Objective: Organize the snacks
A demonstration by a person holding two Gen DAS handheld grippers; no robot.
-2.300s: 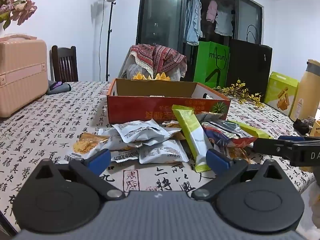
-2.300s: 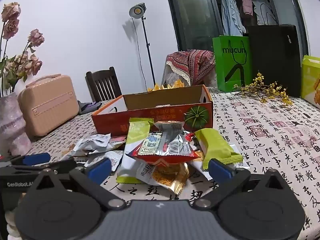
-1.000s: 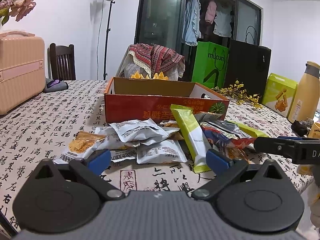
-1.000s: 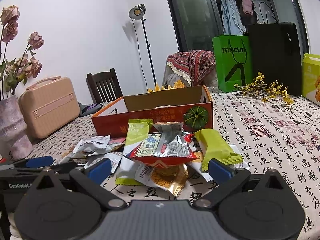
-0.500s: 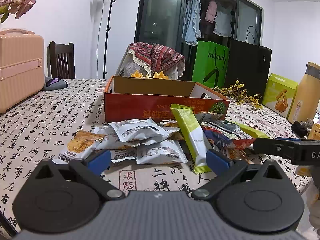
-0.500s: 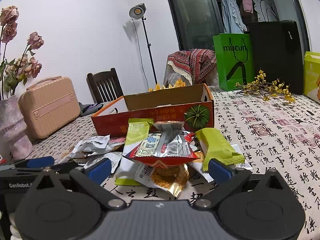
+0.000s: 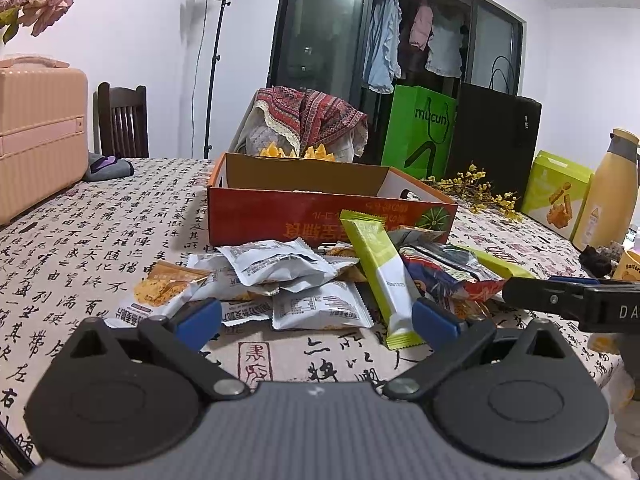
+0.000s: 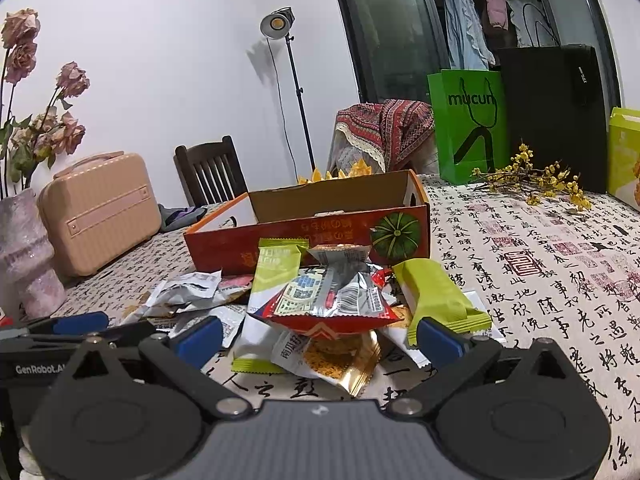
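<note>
Nothing has shifted since earlier: I hold both the left gripper [image 7: 316,318] and right gripper [image 8: 318,338] wide, empty, before the snack pile [image 8: 320,300] on the table [image 8: 540,280], beside the red carton [image 8: 320,232]; picking awaits.

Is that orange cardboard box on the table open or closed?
Open. The orange cardboard box has no lid or flaps over it, and both views look past its front wall to the bare brown inner back wall. How full it is cannot be told.

each tool [image 7: 316,320] had a ribbed grey body, two black round housings with silver pivot screws, black linkage arms and blue fingertip pads [image 8: 198,338]; white lettering marked the sides.
</note>
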